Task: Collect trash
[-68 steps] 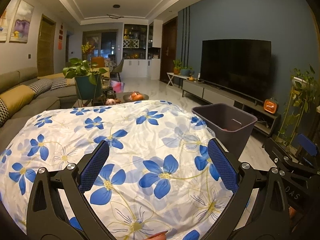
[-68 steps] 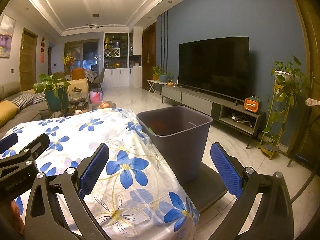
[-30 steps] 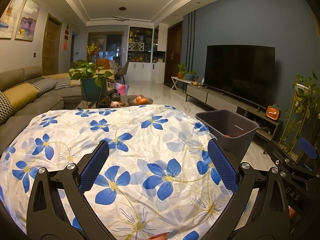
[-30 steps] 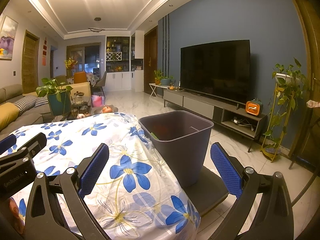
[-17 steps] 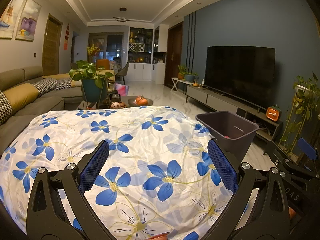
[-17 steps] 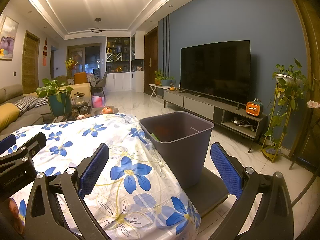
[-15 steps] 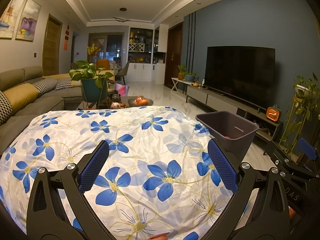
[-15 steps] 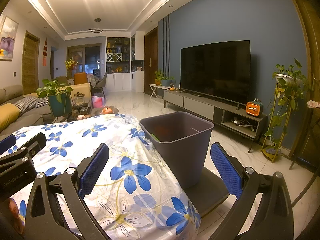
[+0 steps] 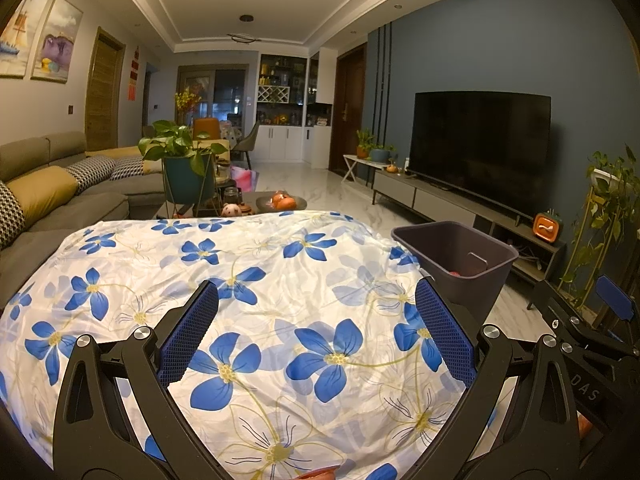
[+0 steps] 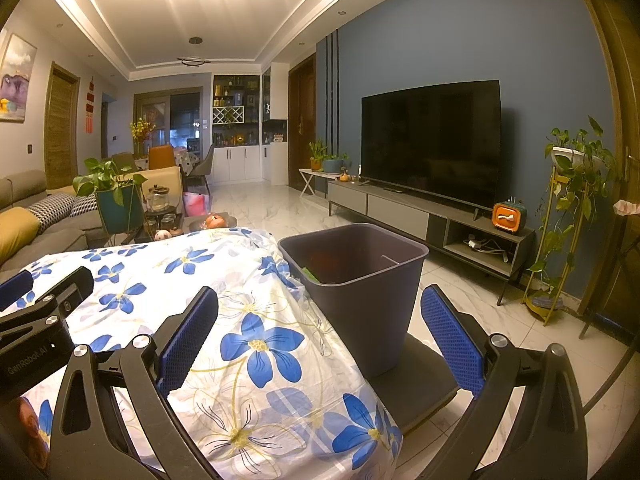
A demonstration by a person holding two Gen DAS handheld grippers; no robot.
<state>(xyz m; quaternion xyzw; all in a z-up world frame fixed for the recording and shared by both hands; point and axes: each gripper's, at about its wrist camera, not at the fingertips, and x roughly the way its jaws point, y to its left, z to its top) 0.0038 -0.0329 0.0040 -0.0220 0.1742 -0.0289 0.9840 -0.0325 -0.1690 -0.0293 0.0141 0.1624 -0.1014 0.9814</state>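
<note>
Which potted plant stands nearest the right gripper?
The trailing plant on the tall gold stand right of the TV; the teal-potted one and the pair by the door sit farther back.

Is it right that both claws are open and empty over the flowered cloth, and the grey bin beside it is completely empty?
Not quite. The left claw and right claw are open and empty over the flowered cloth, but the grey bin is not empty: the right wrist view shows something green and something reddish inside.

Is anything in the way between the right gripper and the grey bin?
Nothing visible. The right gripper is open and empty, and the grey bin stands just ahead beside the flowered cloth.
</note>
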